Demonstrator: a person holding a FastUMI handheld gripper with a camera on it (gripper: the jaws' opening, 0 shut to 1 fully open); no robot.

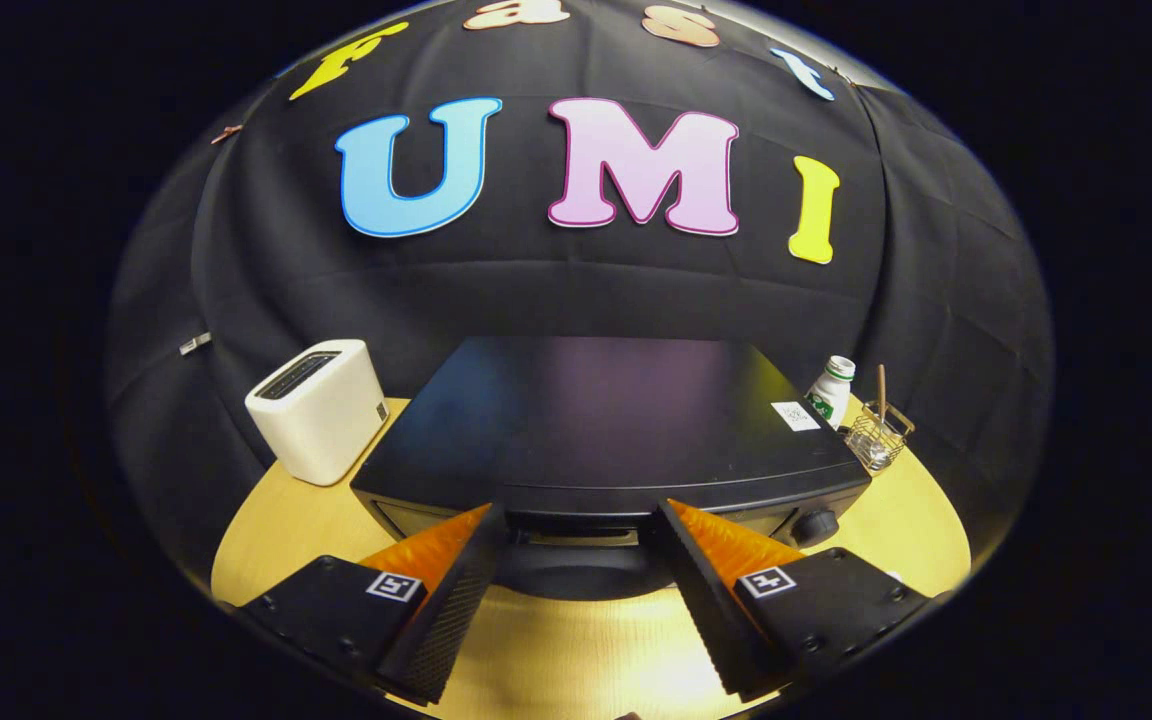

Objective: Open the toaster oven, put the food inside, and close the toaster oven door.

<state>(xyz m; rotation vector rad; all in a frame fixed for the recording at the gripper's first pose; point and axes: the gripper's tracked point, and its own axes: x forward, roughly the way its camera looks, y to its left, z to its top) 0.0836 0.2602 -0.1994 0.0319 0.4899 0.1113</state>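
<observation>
A black toaster oven (606,420) stands on the wooden table (266,520) just ahead of me, seen from above its flat top. Its door is up, and a dark curved handle (576,570) runs along the front below the top edge. A round knob (816,524) sits at the oven's right front corner. My gripper (576,520) is open, its two fingertips spread apart and close to the oven's front, with the handle between them. Nothing is held between the fingers.
A white slot toaster (321,408) stands left of the oven. Behind the oven's right corner are a white bottle with a green label (832,390) and a small wire basket (876,435) with a stick in it. The black cloth wall rises behind the table.
</observation>
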